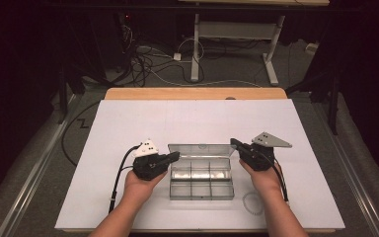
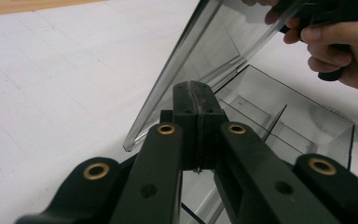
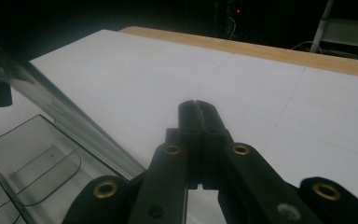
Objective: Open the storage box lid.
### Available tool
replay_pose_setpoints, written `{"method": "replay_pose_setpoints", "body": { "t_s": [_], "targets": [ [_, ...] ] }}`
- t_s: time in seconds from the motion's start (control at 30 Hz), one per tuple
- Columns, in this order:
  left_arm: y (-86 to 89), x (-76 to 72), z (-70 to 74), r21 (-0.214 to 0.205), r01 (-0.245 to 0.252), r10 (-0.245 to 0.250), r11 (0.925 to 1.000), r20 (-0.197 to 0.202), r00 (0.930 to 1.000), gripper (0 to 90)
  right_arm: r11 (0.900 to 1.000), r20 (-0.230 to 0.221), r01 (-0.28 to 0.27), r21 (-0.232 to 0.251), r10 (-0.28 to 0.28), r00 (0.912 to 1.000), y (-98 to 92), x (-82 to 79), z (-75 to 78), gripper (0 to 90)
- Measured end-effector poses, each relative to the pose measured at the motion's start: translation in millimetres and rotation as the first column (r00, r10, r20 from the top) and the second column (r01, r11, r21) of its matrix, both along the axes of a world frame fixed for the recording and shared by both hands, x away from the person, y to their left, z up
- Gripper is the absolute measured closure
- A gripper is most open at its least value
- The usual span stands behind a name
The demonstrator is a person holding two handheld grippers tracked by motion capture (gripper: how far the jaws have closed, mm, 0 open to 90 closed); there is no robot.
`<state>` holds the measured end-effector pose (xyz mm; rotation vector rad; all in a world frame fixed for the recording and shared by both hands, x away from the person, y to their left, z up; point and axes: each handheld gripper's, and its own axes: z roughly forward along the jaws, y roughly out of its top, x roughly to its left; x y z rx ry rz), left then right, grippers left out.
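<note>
— Where do we find the clear box point(image 1: 201, 178)?
— Mid-desk point(image 1: 128, 118), lid point(image 1: 201, 150) raised, compartments apparently empty.
— The claws?
— Left claw point(image 1: 176, 156) and right claw point(image 1: 233, 142) pressed closed, gripping nothing, flanking the lid.

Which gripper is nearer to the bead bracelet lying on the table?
Right. The right gripper is up at the clear box's lid, on the side where the bracelet lies; the left gripper is across the box.

White table sheet point(image 1: 128, 123), wooden table edge point(image 1: 192, 93), tangled floor cables point(image 1: 148, 61), white desk frame point(image 1: 237, 34) behind
</note>
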<state>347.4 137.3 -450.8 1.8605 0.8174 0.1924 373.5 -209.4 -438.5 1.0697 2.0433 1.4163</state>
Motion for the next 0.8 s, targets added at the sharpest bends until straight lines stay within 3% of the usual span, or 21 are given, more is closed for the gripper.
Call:
{"method": "replay_pose_setpoints", "body": {
  "t_s": [0.5,0.8],
  "targets": [
    [-1.7,8.4,-1.8,0.003,-0.013,0.013,0.9999,-0.003,0.9999,88.2,0.9997,0.03,-0.01,0.024,0.01,0.9995,7.4,0.5,6.6,90.0],
    [-0.1,10.4,-1.8,-0.003,-0.018,0.018,0.9998,-0.004,0.9998,88.1,0.9997,0.018,0.005,0.023,-0.005,0.9998,8.8,6.7,2.2,90.0]
  ]
}}
